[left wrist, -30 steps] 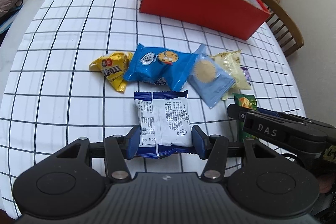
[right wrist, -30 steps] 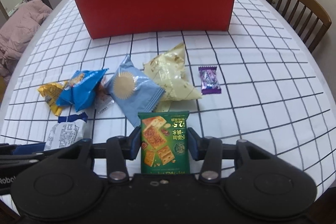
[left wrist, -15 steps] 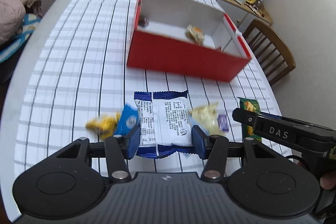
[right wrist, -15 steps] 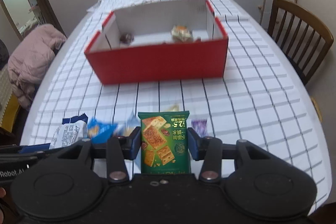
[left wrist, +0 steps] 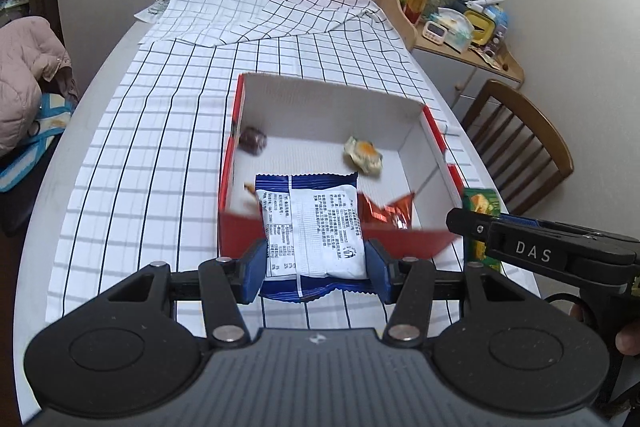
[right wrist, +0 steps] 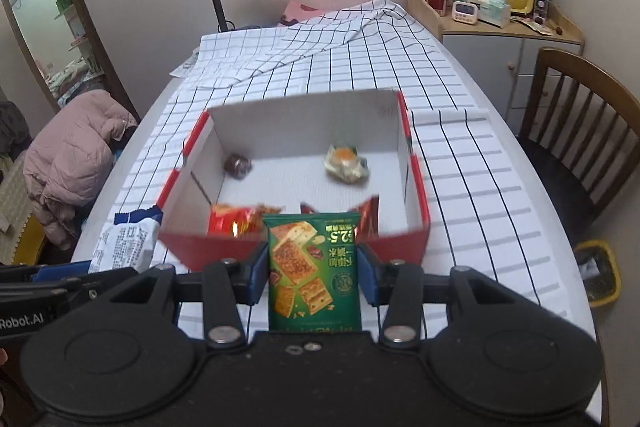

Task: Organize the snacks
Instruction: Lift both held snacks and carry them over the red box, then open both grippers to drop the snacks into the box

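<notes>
Left wrist view showed the left gripper with its blue pads clamped on the two side edges of a white-and-blue packet, carried in the air just short of the near wall of the red box. At the right edge of that view the right gripper appeared side-on, with a green corner of its load visible behind its tip. Right wrist view showed the right gripper closed on a green cracker packet, held upright between the pads and likewise poised at the box's near wall; the left gripper's packet was visible at the far left.

Inside the box, four items already lay on the white floor: a dark round sweet at the far left, a pale wrapped snack with an orange centre toward the far right, and two red-orange packets against the near wall, partly hidden by the held goods. The checked tablecloth around the box was bare where visible; the table nearest the grippers was hidden by their bodies, so remaining loose snacks could not be counted.

Judged progress: part of the sorting was done, two packets were in transit, and neither had yet been released. The next step appeared to be carrying both over the rim and opening the fingers.
</notes>
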Motion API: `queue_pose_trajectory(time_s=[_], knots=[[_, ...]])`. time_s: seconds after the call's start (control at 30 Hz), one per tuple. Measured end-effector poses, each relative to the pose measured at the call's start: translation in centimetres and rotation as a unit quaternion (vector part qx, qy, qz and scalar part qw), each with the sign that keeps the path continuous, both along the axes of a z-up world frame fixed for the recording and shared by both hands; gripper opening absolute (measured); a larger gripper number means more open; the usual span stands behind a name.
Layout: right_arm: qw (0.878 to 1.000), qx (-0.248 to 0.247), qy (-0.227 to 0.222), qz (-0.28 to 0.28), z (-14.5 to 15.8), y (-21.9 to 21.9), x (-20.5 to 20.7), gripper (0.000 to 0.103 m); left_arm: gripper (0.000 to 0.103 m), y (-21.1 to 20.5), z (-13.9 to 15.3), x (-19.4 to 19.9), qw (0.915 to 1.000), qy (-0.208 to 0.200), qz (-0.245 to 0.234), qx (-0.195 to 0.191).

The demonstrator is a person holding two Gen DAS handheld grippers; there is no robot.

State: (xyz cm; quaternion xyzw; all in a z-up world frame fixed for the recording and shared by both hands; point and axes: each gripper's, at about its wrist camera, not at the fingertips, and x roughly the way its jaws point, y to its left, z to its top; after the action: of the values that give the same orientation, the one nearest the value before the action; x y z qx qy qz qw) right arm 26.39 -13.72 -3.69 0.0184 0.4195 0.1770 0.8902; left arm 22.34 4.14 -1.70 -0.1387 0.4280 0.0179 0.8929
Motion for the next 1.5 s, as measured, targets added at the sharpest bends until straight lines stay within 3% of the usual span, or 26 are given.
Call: queue_pose_trajectory(time_s=[0.27, 0.6, 0.97, 1.5], knots=[[1.000, 0.010, 0.004, 0.013, -0.8, 0.3, 6.1, 0.045, 0.052, 0.7, -1.2, 6.1, 0.9996, 0.019, 0.015, 0.014], [0.999, -0.003, 0.040, 0.017, -5.3, 0.7, 11.5, 0.045, 0.052, 0.4, -4.4, 10.6, 0.9973, 0.054, 0.023, 0.044], [0.996, -0.030, 0.068, 0.040, -8.2, 1.1, 13.4, 0.045, 0.052, 0.6, -6.5, 11.2, 0.9951, 0.081, 0.031, 0.049], [0.997, -0.007, 0.054, 0.057, -5.3, 0.0, 10.9, 0.048, 0.052, 0.3, -4.4, 8.3, 0.9973, 0.048, 0.025, 0.049]])
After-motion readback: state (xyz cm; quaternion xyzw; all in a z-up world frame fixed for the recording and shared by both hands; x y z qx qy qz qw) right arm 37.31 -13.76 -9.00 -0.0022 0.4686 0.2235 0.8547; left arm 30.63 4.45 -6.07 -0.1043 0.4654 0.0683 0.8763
